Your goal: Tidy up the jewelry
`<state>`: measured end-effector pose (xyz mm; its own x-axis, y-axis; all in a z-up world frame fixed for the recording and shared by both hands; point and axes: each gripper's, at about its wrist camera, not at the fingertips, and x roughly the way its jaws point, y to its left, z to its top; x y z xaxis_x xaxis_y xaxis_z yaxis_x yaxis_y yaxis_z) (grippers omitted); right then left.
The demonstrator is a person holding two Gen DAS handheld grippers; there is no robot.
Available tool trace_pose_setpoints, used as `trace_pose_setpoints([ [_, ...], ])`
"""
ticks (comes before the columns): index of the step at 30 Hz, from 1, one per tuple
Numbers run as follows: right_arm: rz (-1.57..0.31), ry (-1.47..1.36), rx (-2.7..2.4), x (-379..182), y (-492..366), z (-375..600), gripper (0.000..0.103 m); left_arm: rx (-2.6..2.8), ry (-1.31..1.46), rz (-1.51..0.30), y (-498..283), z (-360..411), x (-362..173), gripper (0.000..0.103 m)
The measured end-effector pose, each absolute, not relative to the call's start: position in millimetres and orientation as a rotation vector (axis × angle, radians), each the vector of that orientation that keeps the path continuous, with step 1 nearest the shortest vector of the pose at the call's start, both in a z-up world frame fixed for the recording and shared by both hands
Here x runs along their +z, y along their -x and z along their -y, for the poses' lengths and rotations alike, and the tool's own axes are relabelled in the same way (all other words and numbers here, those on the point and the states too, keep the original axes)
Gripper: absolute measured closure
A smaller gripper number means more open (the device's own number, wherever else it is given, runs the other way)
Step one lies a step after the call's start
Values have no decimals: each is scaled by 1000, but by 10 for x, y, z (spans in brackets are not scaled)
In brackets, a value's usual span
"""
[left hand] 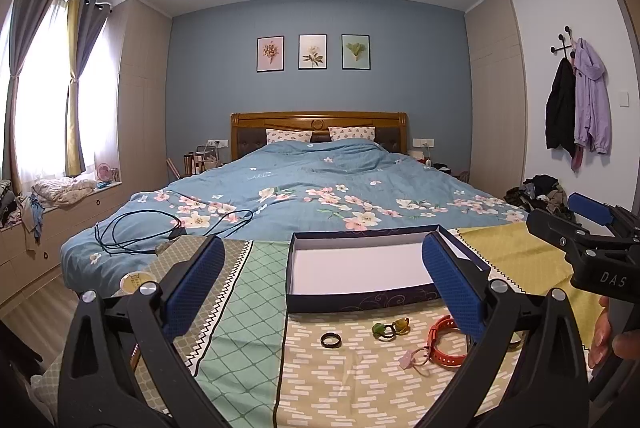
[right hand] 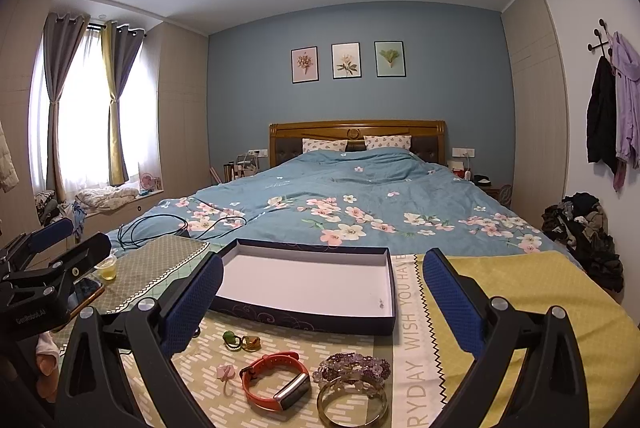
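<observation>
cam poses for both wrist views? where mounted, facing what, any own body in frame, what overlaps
Left wrist: on the left claw, facing along open fingers over the box toward the bed; the right claw and a hand show at the right edge.
Right wrist: on the right claw, facing the same way; the left claw and fingers of a hand show at the left edge.
Shared: box, bed, orange wristband, patterned cloth.

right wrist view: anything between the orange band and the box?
Only the green-and-amber hair ties, offset left; otherwise bare patterned cloth between the orange band and the box. Right wrist view shows it best.
</observation>
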<state>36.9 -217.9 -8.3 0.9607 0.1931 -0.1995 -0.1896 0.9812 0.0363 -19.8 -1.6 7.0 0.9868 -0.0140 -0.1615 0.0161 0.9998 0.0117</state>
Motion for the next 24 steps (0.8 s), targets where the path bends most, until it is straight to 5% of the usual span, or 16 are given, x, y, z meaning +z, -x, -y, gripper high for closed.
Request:
trace_pose_setpoints([
  [24,-215,-19,201,-129,-420,2116,6,-10,-12,-154,217,27,71,6],
])
